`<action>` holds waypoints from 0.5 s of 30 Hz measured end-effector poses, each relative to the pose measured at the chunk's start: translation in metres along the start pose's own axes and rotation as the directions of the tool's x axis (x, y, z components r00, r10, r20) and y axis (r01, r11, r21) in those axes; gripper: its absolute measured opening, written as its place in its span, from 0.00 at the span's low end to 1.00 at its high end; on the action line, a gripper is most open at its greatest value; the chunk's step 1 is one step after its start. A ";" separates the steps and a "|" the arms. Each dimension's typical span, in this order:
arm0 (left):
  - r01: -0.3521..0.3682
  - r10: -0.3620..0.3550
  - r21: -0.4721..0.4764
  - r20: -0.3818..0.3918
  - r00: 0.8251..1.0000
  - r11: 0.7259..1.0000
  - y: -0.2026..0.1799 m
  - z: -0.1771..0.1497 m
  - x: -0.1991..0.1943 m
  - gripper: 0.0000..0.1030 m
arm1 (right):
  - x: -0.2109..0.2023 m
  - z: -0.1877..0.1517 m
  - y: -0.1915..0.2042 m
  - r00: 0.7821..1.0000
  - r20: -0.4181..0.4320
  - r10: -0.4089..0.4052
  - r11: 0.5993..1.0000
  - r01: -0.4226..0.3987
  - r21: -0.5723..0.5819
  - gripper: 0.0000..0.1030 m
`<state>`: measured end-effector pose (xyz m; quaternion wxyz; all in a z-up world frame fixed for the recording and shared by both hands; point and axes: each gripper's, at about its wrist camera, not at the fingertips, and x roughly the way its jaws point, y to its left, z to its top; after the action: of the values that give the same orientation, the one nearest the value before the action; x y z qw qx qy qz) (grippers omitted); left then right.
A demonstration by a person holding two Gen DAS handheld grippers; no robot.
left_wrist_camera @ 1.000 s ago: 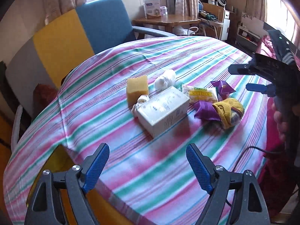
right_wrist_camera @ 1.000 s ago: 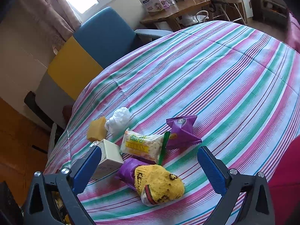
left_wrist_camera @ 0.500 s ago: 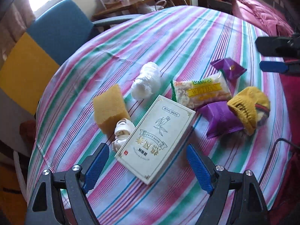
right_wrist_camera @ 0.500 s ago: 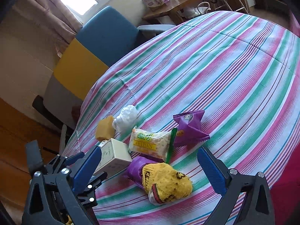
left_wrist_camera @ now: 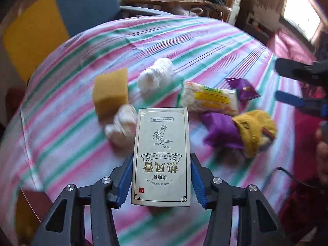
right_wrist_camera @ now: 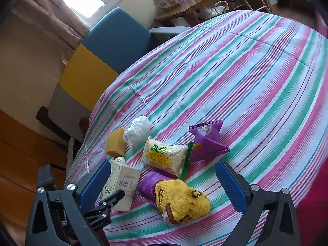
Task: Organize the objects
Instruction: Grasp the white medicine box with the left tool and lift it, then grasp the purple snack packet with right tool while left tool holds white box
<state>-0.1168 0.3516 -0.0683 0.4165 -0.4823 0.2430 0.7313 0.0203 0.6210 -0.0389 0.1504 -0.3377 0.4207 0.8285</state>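
The right gripper hangs with fingers spread above a yellow hat. The left gripper clamps a white box on the striped surface.

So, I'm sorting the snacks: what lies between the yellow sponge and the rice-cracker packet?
A crumpled white plastic bag lies between the sponge and the packet, clearest in the right wrist view.

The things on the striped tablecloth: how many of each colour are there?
Yellow: 3, sponge, snack bag, knitted piece
White: 3, box, plastic bundle, wad
Purple: 2, packet, pouch
Total: 8
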 end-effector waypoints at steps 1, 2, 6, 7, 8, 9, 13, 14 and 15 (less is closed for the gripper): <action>-0.014 0.014 -0.023 -0.003 1.000 1.000 -0.001 -0.009 -0.005 0.51 | 0.001 0.000 0.000 1.000 0.000 -0.003 1.000 0.003 -0.001 1.00; -0.027 0.027 -0.036 -0.002 1.000 0.999 -0.004 -0.018 -0.010 0.51 | 0.001 0.000 0.001 1.000 0.001 -0.006 1.000 0.006 -0.002 1.00; -0.040 0.042 -0.099 0.020 0.999 0.994 -0.020 -0.054 -0.029 0.51 | 0.003 0.000 0.000 1.000 -0.006 -0.017 1.000 0.017 -0.005 1.00; -0.045 0.047 -0.103 0.022 0.999 0.994 -0.023 -0.060 -0.030 0.51 | 0.004 0.000 0.001 1.000 -0.009 -0.018 1.000 0.018 -0.010 1.00; -0.036 0.039 -0.110 0.025 0.999 0.993 -0.024 -0.063 -0.029 0.51 | 0.005 0.000 0.002 1.000 -0.012 -0.020 1.000 0.020 -0.015 1.00; -0.026 0.029 -0.124 0.025 0.999 0.992 -0.026 -0.068 -0.028 0.50 | 0.006 0.000 0.003 1.000 -0.017 -0.023 1.000 0.022 -0.021 1.00; -0.018 0.027 -0.147 0.061 0.998 0.989 -0.028 -0.067 -0.027 0.50 | 0.008 -0.002 0.006 0.999 -0.030 -0.030 0.999 0.029 -0.043 1.00; -0.010 0.022 -0.163 0.070 0.997 0.987 -0.027 -0.069 -0.028 0.50 | 0.007 -0.002 0.005 0.999 -0.028 -0.030 0.999 0.029 -0.041 1.00; -0.007 0.021 -0.178 0.075 0.997 0.984 -0.025 -0.071 -0.031 0.50 | 0.006 -0.001 0.003 0.999 -0.017 -0.027 0.999 0.027 -0.030 1.00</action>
<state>-0.0538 0.2998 -0.0690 0.3758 -0.4875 0.1643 0.7707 0.0154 0.6179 -0.0415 0.1529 -0.3529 0.4050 0.8295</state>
